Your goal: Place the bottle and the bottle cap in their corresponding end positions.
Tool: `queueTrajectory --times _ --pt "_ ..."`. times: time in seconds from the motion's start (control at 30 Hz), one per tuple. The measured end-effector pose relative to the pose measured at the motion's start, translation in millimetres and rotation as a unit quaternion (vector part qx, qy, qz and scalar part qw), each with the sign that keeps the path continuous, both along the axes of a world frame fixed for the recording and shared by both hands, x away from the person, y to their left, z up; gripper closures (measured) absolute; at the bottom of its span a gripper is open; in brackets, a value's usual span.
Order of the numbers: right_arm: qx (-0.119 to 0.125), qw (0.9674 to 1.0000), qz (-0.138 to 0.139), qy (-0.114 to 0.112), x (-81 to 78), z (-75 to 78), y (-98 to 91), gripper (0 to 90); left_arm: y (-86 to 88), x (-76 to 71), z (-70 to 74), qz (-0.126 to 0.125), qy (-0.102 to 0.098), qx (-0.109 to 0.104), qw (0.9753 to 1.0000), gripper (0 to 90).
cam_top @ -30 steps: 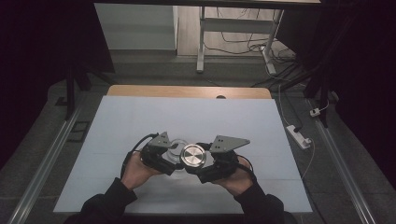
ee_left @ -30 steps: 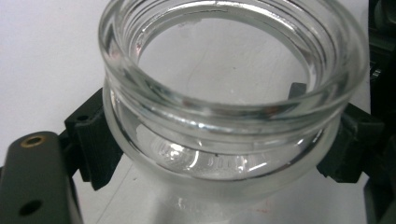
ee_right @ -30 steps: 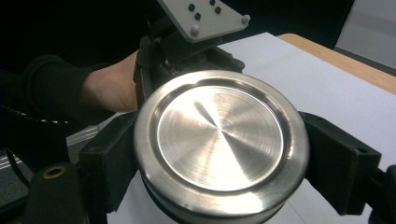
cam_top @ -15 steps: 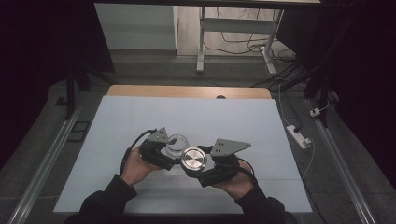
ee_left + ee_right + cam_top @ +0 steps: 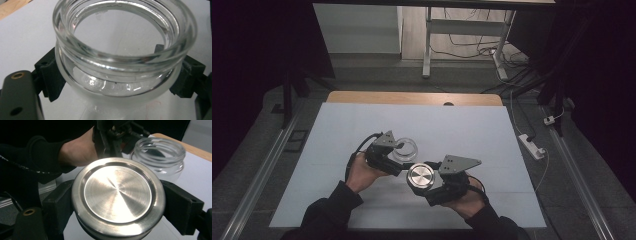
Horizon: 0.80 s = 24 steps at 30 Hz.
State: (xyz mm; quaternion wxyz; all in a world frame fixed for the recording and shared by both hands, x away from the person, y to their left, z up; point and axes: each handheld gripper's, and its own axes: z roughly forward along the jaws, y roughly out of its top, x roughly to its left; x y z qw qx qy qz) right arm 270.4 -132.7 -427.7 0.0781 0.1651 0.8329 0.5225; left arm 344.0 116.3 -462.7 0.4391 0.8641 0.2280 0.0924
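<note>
Left tool is clenched on the open glass jar, pads at its shoulder, near the bench centre. Right tool is clamped across the steel lid, held just right and nearer of the jar, apart from it. Nothing stands between them.
</note>
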Motion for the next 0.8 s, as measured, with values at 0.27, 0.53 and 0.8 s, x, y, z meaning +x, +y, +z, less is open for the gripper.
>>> queueTrajectory --times 0.27,0.53,0.8 --pt "-0.011 0.9999 -0.003 0.002 -3.7 -12.0 0.0 18.2 -5.1 7.9 -1.2 0.007 -0.007 -0.001 1.0000 15.9" --pt "-0.016 0.9999 -0.002 0.005 -6.1 -23.6 3.8 18.2 -8.6 15.3 -3.7 0.013 -0.010 -0.003 0.9999 15.9" --pt "-0.024 0.9997 0.001 0.008 -4.2 -40.3 7.9 18.2 -12.8 23.8 -9.5 0.024 -0.011 -0.004 0.9996 15.9"
